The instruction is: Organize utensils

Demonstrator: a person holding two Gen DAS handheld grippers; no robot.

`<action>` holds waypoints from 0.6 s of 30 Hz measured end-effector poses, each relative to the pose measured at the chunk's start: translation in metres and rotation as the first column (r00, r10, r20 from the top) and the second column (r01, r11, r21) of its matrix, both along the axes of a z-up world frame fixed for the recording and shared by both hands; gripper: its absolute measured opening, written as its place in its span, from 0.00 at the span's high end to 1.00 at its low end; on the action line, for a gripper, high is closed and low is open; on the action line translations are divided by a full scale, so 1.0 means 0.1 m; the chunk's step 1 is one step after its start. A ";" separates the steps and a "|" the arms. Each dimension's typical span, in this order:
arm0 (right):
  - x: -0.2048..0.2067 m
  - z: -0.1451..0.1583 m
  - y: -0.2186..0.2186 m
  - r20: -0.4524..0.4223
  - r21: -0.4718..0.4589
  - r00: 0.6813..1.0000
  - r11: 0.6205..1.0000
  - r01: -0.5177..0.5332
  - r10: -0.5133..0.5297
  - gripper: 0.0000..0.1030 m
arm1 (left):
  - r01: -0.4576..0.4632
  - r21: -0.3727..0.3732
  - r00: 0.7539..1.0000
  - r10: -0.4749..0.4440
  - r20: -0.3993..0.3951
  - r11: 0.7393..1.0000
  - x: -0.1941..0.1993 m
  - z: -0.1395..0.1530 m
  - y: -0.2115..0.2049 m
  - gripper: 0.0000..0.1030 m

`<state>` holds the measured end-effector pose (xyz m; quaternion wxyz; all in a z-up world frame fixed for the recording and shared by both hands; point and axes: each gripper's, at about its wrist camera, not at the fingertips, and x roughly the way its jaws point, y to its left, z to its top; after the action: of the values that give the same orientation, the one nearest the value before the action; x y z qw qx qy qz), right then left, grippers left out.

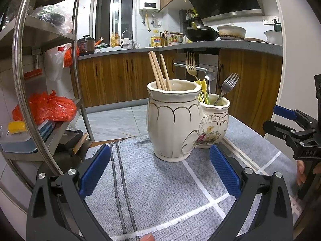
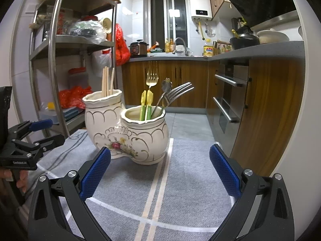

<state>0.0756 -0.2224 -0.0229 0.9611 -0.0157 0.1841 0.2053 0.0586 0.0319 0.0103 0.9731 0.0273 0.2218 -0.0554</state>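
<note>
Grippers first: left gripper [image 1: 160, 172] is spread wide w/ nothing between its blue pads [image 1: 95, 171], and right gripper [image 2: 159, 172] is the same, wide apart and empty, both hovering low over the grey placemat [image 2: 180, 180] w/ white stripes. Just past them sits the ceramic utensil holder [image 1: 176, 120], cream w/ gold trim and a flower print, two joined pots, standing upright on the mat. Taller pot has wooden chopsticks [image 1: 158, 72]. Shorter pot has a gold fork [image 2: 152, 79], a silver fork [image 2: 178, 93], yellow-green utensils [image 2: 146, 106] and a flower-topped handle, prob a spoon. Further back there's a metal shelf rack [image 2: 52, 46] w/ red bags, then wood cabinets and the counter [image 1: 200, 45].
</note>
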 end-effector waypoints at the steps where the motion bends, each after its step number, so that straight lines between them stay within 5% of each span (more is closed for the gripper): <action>1: 0.00 0.00 0.00 0.000 0.000 1.000 1.000 0.000 0.000 0.05 | -0.001 -0.001 1.000 0.001 -0.001 1.000 0.00 0.00 0.00 0.05; 18: 0.00 0.00 -0.01 0.000 0.000 1.000 1.000 -0.001 0.001 0.05 | -0.012 -0.009 1.000 0.012 -0.012 1.000 0.02 -0.01 0.03 0.05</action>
<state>0.0760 -0.2229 -0.0230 0.9610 -0.0157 0.1842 0.2056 0.0607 0.0351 0.0092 0.9722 0.0209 0.2277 -0.0507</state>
